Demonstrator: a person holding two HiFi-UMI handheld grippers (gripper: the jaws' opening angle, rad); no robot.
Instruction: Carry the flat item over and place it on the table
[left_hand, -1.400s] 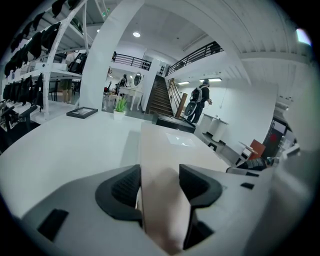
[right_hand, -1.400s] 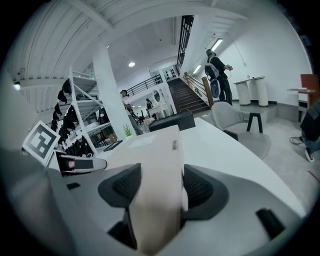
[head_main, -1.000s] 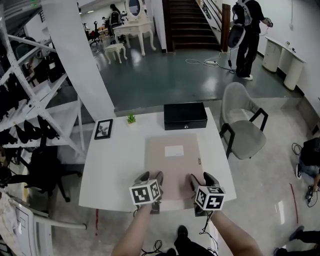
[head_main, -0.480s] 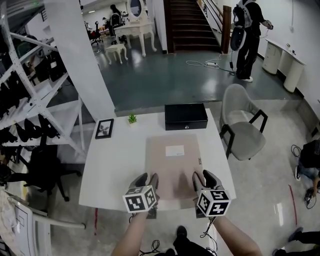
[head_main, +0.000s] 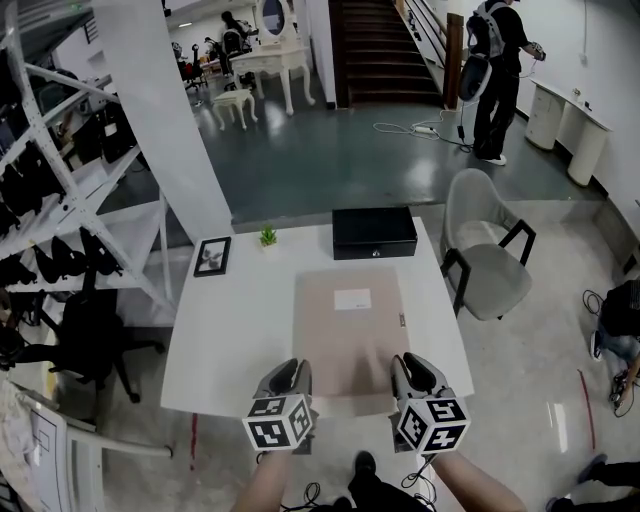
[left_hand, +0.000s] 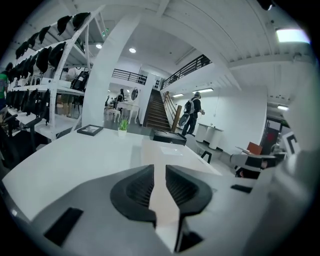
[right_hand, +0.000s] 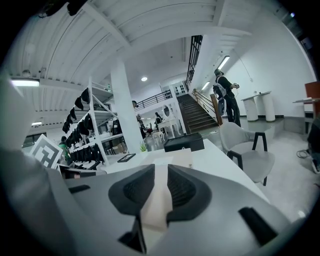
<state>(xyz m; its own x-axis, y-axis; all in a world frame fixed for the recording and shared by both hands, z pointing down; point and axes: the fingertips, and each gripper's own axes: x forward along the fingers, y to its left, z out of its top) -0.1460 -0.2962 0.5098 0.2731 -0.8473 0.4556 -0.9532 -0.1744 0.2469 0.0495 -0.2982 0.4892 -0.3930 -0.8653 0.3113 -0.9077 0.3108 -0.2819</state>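
Note:
A flat beige folder (head_main: 350, 320) with a white label lies on the white table (head_main: 230, 340), reaching its near edge. My left gripper (head_main: 286, 372) is at the folder's near left corner and my right gripper (head_main: 412, 366) at its near right corner, both at the table's front edge. In the left gripper view the jaws of the left gripper (left_hand: 160, 172) are closing to a narrow gap; the beige folder (left_hand: 162, 150) shows through it and the pads press on nothing. The right gripper (right_hand: 161, 175) is closing the same way, with the folder (right_hand: 177, 159) lying beyond it.
A black box (head_main: 374, 232) sits at the table's far edge, with a picture frame (head_main: 211, 256) and a small plant (head_main: 267, 236) at the far left. A grey chair (head_main: 485, 255) stands to the right, a white rack (head_main: 70, 230) to the left. A person (head_main: 495, 70) stands far back.
Both grippers have drawn back from over the folder to the table's near edge, and their jaws have narrowed. The folder has stayed flat on the table.

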